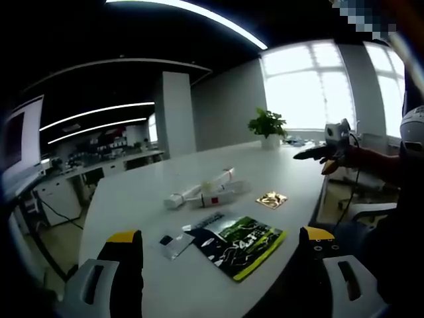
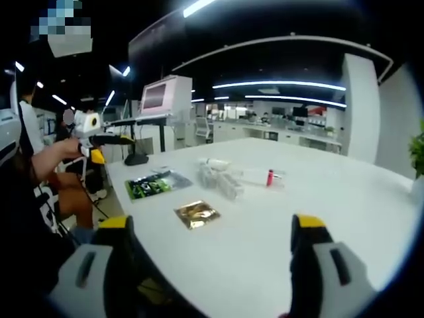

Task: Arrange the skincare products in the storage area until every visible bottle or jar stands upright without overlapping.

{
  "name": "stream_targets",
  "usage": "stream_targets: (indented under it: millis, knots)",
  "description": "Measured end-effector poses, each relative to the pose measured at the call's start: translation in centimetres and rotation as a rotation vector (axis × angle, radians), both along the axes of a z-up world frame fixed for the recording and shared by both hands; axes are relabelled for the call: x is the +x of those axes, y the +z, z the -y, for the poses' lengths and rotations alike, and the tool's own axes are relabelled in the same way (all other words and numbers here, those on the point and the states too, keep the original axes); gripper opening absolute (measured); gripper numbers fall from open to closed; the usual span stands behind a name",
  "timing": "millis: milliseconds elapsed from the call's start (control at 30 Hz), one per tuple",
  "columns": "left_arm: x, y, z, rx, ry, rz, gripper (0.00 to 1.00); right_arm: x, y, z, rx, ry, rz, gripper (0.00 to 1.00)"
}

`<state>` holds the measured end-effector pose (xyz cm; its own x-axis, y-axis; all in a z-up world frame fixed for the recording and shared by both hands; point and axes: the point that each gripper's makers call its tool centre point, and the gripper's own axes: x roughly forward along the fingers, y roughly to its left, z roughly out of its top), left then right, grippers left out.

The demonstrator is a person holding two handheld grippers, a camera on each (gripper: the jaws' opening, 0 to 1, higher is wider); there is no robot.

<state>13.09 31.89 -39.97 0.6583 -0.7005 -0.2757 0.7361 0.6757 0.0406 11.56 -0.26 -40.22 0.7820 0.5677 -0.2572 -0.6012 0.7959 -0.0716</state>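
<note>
Tubes (image 1: 202, 192) are lying flat in a cluster at mid-frame on the white table (image 1: 132, 199), beside a gold packet (image 1: 271, 199) and a green pouch (image 1: 240, 244). Left gripper (image 1: 218, 255) and right gripper (image 2: 212, 248) are hovering low in frame, jaws spread wide, holding nothing. Judging by this, arranging is not yet begun; next move calls for reaching toward one lying tube.

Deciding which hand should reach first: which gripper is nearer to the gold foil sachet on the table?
Probably the right. The gold foil sachet lies just ahead of the right gripper, between its open jaws. From the left gripper the sachet sits farther up the table, beyond the green packet.
</note>
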Motion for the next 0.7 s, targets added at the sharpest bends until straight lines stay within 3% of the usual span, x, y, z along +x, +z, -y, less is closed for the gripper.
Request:
stream_targets:
  millis: [700]
  knots:
    - [0.08, -0.20, -0.08, 0.004, 0.006, -0.008, 1.00, 0.15, -0.25, 0.11, 0.005, -0.003, -0.009, 0.98]
